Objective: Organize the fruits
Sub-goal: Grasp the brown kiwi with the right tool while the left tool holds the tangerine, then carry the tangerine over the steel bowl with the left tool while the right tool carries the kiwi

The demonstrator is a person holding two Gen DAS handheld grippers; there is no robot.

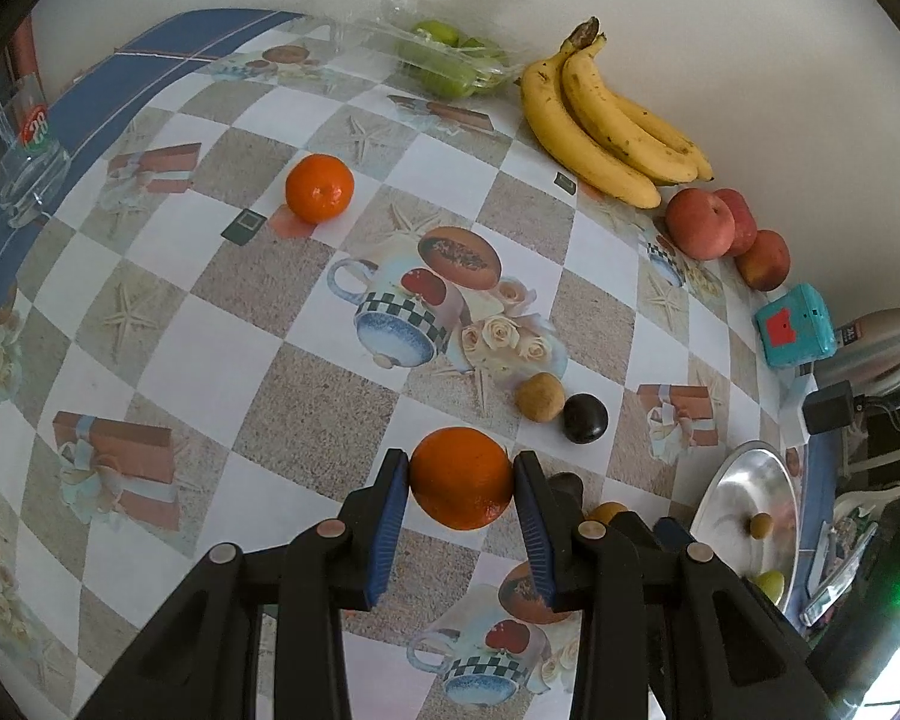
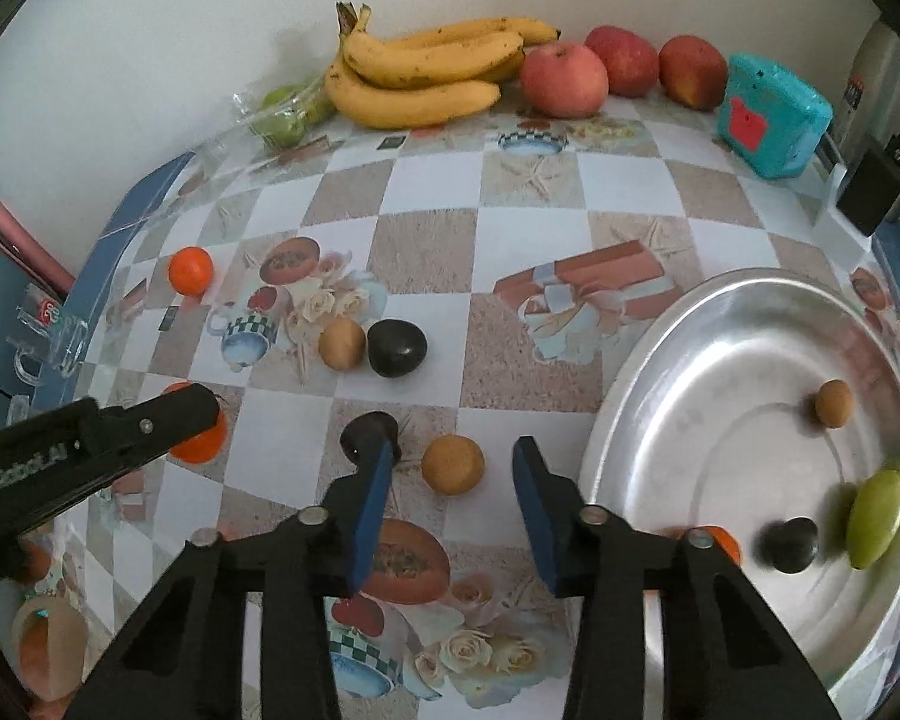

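left tool (image 1: 461,477) clamps orange (image 1: 462,478); right tool (image 2: 450,468) spread

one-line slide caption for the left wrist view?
Left gripper shut on an orange above the patterned tablecloth, a second orange, bananas and apples beyond.

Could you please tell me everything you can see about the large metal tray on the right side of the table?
The metal tray is a wide, round, shallow dish of shiny silver-coloured metal with a raised rim. It lies flat on the patterned tablecloth at the table's right edge. Inside it are a small tan fruit, a green fruit, a dark fruit and an orange fruit, partly hidden behind the right gripper. That gripper, open, hovers just left of the rim.
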